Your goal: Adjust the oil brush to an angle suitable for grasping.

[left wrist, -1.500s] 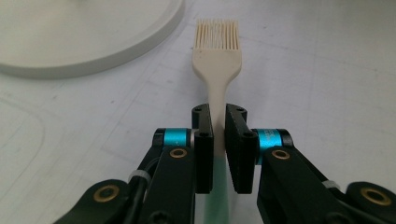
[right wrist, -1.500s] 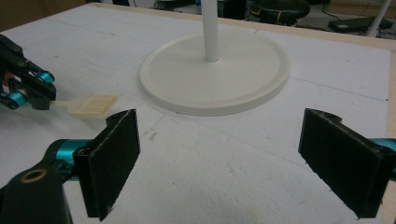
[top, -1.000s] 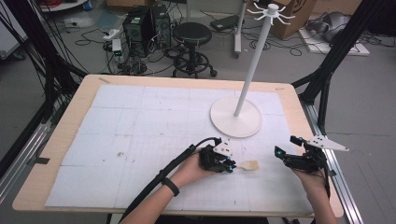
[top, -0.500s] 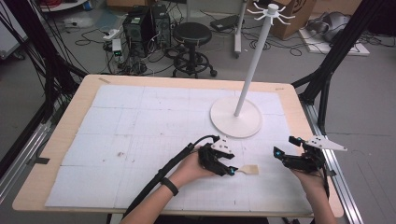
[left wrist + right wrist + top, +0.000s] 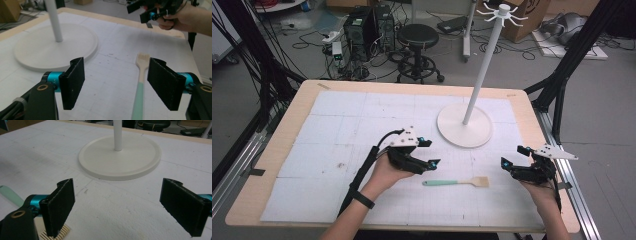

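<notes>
Since the earlier frame, left tool (image 5: 428, 153) has lifted away, its jaws just opening and empty; right tool (image 5: 512, 157) stands open. Brush (image 5: 455, 183) lies flat on surface (image 5: 337, 125) between them: light, stiff, best grasped mid-handle.

Robotics lab — desk (image 5: 532, 107) inside black frame struts (image 5: 569, 55); computer towers (image 5: 367, 25), loose cables (image 5: 297, 45), stool (image 5: 418, 37) at 12 o'clock.

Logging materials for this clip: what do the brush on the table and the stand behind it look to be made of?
Brush: mint-green handle, smooth and matte, likely silicone or plastic; pale, comb-like head, possibly wood or plastic.
Stand: white round base and pole with an even, slightly glossy coat, probably painted metal or plastic.
</notes>
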### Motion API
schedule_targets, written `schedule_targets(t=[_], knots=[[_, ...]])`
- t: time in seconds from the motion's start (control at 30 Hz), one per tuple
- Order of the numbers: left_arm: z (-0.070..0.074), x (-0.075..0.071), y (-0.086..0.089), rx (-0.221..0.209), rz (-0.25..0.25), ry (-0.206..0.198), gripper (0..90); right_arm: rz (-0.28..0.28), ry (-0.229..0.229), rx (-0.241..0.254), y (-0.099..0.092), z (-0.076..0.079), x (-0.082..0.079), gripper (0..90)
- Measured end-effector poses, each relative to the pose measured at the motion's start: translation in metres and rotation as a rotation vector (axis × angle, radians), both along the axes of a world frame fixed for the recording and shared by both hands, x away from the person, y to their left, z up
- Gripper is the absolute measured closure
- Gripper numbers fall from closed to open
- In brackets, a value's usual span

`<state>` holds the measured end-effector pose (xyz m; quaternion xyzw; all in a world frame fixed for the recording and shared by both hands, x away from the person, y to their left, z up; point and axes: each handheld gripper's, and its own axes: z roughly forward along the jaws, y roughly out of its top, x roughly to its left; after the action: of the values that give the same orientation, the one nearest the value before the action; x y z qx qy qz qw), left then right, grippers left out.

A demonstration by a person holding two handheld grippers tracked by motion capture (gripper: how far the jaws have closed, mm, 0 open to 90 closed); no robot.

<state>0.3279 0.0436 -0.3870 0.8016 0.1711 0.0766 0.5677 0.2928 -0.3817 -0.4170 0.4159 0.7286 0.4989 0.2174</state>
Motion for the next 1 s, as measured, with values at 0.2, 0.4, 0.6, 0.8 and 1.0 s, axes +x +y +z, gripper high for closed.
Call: schedule_targets(t=[0.2,0.4,0.6,0.8,1.0], knots=[[0.008,-0.001,0.041,-0.064,0.073,0.004,29.2,0.011,0.003,-0.005,0.004,-0.001,0.001,11.7],[0.012,-0.005,0.073,-0.063,0.128,-0.015,28.0,0.022,0.008,-0.01,0.008,-0.001,0.002,11.7],[0.009,-0.012,0.104,-0.037,0.188,-0.038,26.3,0.033,0.01,-0.017,0.009,-0.002,0.002,11.7],[0.002,-0.018,0.132,-0.048,0.243,-0.041,24.6,0.04,0.011,-0.01,0.011,-0.002,0.002,11.7],[-0.009,-0.026,0.163,-0.046,0.317,-0.042,20.7,0.044,0.018,-0.01,0.013,-0.002,0.003,11.7]])
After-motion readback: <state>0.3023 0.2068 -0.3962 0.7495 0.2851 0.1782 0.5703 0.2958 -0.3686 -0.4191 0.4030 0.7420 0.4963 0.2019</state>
